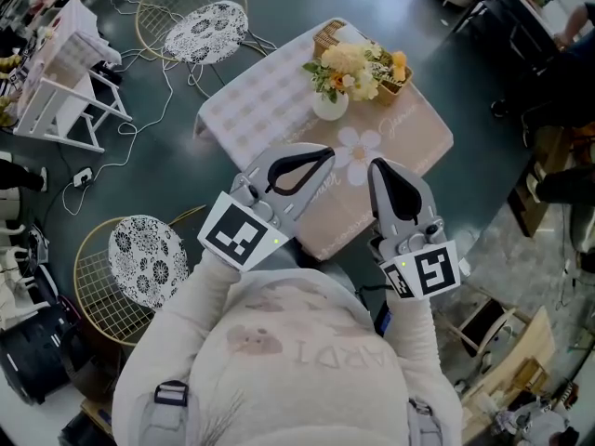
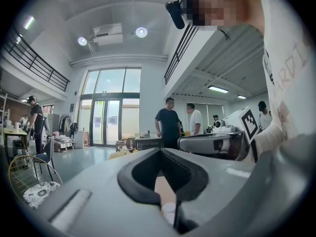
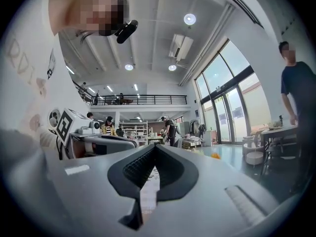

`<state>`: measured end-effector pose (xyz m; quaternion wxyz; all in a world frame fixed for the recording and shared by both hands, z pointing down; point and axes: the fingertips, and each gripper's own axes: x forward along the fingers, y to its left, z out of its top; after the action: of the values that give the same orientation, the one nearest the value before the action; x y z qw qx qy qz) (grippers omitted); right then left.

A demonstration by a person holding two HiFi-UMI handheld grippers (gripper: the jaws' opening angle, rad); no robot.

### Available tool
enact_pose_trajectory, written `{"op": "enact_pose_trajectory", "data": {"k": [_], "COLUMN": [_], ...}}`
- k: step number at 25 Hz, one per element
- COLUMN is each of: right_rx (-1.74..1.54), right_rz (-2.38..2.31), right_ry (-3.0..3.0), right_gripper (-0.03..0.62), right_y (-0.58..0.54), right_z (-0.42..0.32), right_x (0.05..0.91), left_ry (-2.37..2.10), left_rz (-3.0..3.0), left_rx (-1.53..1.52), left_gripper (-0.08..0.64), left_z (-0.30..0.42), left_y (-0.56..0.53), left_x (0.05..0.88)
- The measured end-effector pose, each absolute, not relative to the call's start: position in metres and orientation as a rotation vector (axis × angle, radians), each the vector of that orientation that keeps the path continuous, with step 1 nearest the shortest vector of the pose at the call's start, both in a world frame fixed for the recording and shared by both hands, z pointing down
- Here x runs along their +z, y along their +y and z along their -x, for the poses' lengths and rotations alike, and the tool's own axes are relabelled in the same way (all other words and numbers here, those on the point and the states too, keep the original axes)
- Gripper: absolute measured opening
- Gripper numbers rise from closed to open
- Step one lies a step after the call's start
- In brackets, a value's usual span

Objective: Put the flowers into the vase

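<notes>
Both tools are held up close to the person's chest, level and aimed at the table, well short of it. The left tool has its jaws together at the tips with nothing between them, and the right tool is the same, jaws together and empty. The flowers, cream and yellow with an orange one at the side, stand in the white vase on the far part of the table, just in front of a basket. From here I can't say whether that orange bloom sits in the vase or in the basket behind it. By the look of it the job is as good as done, and what is left is a check. If a stem remains in the basket, I'd part one tool's jaws before reaching. Come in from the side, away from the blooms, take the stem low, and lower it straight down into the neck. The vase looks small and top-heavy under that bunch, so any brush against it could tip it.
</notes>
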<state>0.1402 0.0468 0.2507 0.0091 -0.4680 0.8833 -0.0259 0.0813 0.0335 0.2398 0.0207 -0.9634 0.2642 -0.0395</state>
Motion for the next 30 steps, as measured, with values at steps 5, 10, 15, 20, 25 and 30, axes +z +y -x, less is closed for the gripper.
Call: {"op": "enact_pose_trajectory", "data": {"k": [5, 10, 15, 20, 25, 30], "right_rx": [-0.086, -0.1, -0.111, -0.106, -0.103, -0.095], "right_rz": [1.442, 1.442, 1.431, 1.423, 1.417, 1.412], "right_ry": [2.774, 2.769, 2.765, 2.768, 2.775, 2.783], "right_gripper": [0.026, 0.026, 0.026, 0.026, 0.026, 0.026], "right_y": [0.047, 0.048, 0.048, 0.048, 0.049, 0.048], "right_z": [-0.138, -0.137, -0.136, -0.133, -0.131, -0.128], "right_x": [0.25, 0.248, 0.249, 0.249, 0.248, 0.248], "left_ry": [0.827, 0.835, 0.848, 0.845, 0.844, 0.84], "left_rz": [2.985, 2.982, 2.981, 2.972, 2.971, 2.966], "left_rx": [-0.115, -0.119, -0.115, -0.121, -0.123, -0.122], "left_gripper": [0.0, 0.0, 0.0, 0.0, 0.0, 0.0], "left_z": [-0.081, -0.077, -0.074, -0.074, -0.073, -0.072], "left_y": [0.032, 0.032, 0.03, 0.03, 0.031, 0.029], "left_x": [0.24, 0.239, 0.239, 0.24, 0.238, 0.237]}}
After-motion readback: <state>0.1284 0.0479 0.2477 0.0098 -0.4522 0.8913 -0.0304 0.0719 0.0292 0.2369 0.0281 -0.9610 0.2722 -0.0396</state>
